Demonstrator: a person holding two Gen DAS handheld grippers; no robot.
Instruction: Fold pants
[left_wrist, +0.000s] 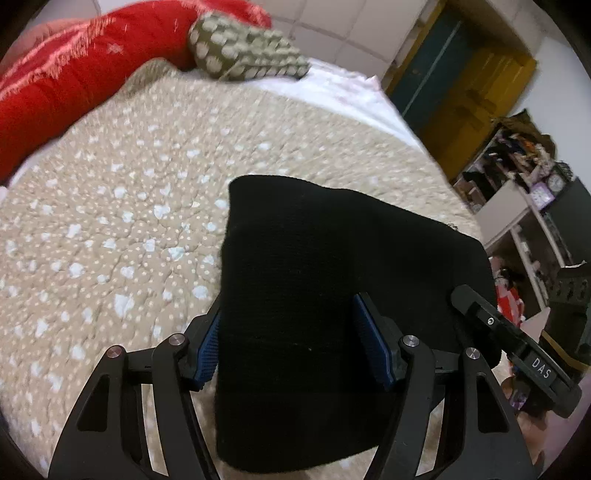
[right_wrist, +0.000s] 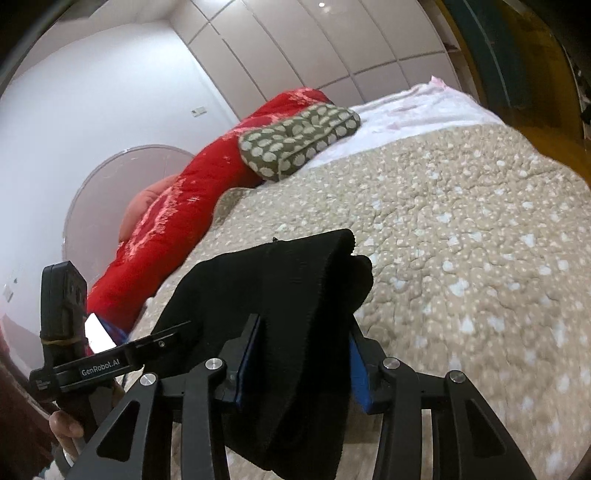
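Looking along the left hand-held gripper (left_wrist: 291, 343), I see its blue ribbed pads (left_wrist: 373, 343) clamped on either side of a thick fold of black pants (left_wrist: 332, 258). The cloth is a dense, matte knit, bunched between the jaws and spreading out above a bed (left_wrist: 110, 240). The bed wears a beige quilted cover, puckered and dotted with pale hearts and specks. At its far side lie a long red satin quilt (left_wrist: 74, 74) and an olive pillow (left_wrist: 243, 51) with round white prints. To the right stand a yellow door frame and cluttered shelves (left_wrist: 517, 162); the other gripper's black bar pokes in there.

From the right hand-held gripper (right_wrist: 306, 362), the same black pants (right_wrist: 280, 295) are pinched between its blue pads (right_wrist: 358, 373), a ribbed band folded over the top and a loose end drooping below. The beige cover (right_wrist: 461, 240) runs off to the right, with a white sheet beyond it, the red quilt (right_wrist: 177, 206) and olive pillow (right_wrist: 299, 136) behind. Pale panelled wardrobes (right_wrist: 295, 48) and a plain wall close the room. A hand (right_wrist: 66, 428) grips the other handle at lower left.
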